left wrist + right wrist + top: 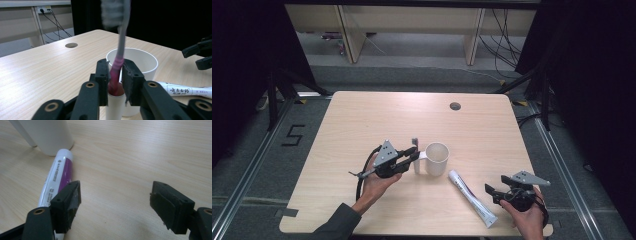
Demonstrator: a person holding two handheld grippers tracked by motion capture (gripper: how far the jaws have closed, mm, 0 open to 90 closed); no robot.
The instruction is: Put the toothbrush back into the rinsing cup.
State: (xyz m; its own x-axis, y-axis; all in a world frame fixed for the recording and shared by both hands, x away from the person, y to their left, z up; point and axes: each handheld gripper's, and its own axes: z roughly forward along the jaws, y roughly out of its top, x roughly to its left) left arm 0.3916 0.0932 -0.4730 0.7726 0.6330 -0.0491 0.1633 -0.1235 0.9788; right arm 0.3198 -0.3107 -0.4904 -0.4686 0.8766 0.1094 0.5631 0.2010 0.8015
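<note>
The left gripper [115, 75] holds a toothbrush [117, 47] loosely, upright by the white cup [437, 159] mid-table. I think it goes in next: lift it over the rim. The right gripper [501, 192] waits wide open near the toothpaste [472, 198]

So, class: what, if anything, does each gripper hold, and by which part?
The left gripper has the toothbrush upright between its jaws, at the pink lower handle; whether the pads press cannot be told. The right gripper holds nothing.

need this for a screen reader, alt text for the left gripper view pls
The left tool has a toothbrush upright between its jaws, just before a white cup. A toothpaste tube lies to the right on the wooden table.
</note>
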